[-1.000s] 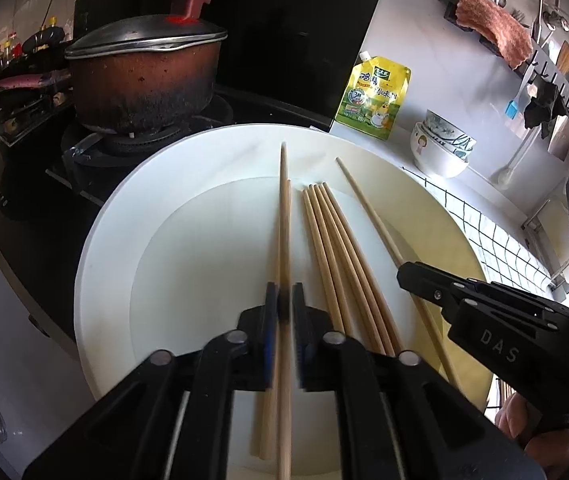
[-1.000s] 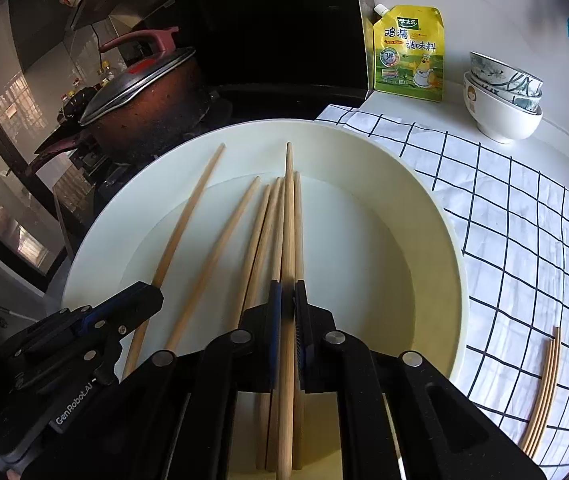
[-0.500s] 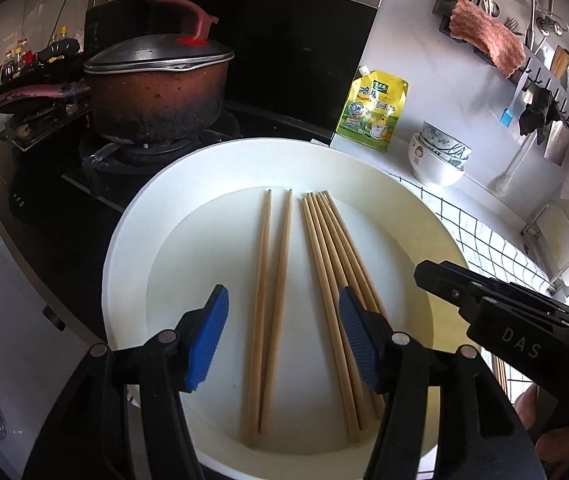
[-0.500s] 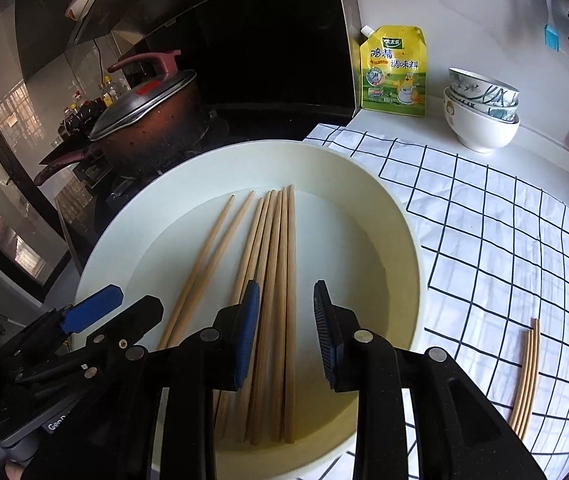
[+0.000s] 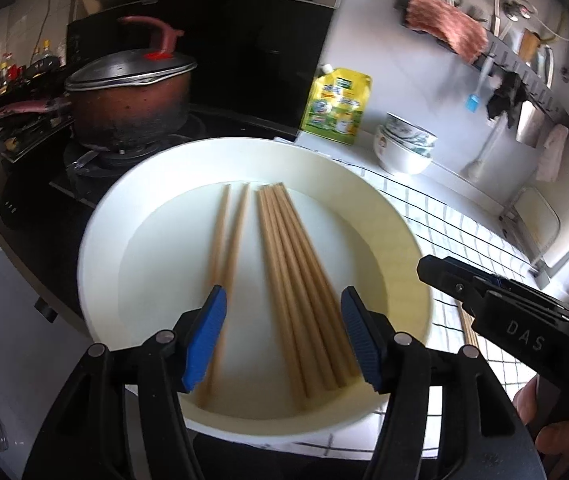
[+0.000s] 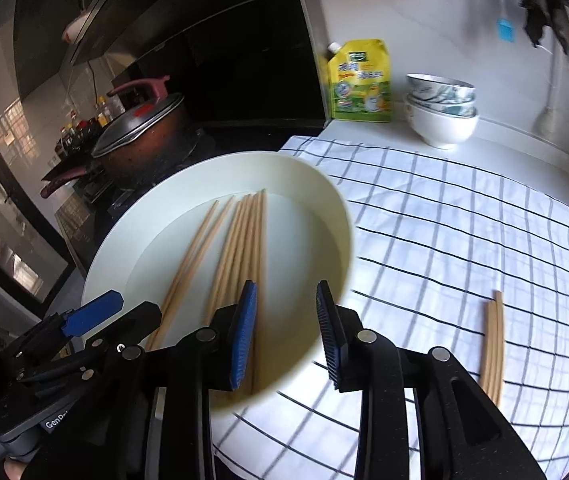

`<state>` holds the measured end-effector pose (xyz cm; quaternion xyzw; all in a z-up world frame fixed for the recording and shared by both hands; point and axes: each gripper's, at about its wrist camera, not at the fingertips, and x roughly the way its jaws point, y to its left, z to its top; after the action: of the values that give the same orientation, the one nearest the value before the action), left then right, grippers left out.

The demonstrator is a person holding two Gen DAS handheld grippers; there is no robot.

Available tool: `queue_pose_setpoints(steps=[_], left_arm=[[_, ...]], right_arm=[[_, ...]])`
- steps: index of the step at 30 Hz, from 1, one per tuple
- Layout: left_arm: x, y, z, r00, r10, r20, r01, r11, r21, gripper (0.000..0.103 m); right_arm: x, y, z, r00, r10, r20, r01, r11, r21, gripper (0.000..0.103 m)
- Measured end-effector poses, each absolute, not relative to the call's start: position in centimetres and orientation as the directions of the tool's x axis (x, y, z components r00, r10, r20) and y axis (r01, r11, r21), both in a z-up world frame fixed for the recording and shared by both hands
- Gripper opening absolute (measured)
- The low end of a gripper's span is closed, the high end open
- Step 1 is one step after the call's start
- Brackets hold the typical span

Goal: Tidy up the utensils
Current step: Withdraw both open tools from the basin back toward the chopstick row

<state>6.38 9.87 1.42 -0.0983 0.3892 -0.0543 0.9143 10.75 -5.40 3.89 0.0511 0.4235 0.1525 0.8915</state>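
Note:
Several wooden chopsticks [image 5: 296, 280] lie side by side in a large white plate [image 5: 100, 232], with a pair [image 5: 224, 256] a little to their left. My left gripper [image 5: 282, 336] is open and empty above the plate's near edge. My right gripper [image 6: 286, 334] is open and empty over the plate's [image 6: 316, 184] right near rim; the chopsticks [image 6: 240, 248] lie ahead of it. A few more chopsticks [image 6: 493, 344] lie on the checked cloth to the right. The right gripper also shows in the left wrist view [image 5: 484, 296].
A lidded pot [image 5: 128, 100] sits on the black stove behind the plate. A yellow pouch [image 5: 336, 108] and stacked bowls [image 5: 404, 148] stand at the back wall. The white checked cloth [image 6: 464, 220] covers the counter to the right. Utensils hang on a wall rail [image 5: 504, 40].
Both grippers opened and let go of the chopsticks they held, which now lie in the plate. Both grippers have pulled back and up from the plate.

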Motion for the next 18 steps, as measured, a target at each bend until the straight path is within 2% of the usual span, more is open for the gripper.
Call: queue_pose_setpoints(steps=[18], left_arm=[[2.7,1.3,1.7,0.655,-0.290,-0.698,0.195,0.957,-0.214,0.061]], right_arm=[[5.1,-15.8,4.0,0.662,0.202,-0.722,-0.086,0.977,0.195,0.035]])
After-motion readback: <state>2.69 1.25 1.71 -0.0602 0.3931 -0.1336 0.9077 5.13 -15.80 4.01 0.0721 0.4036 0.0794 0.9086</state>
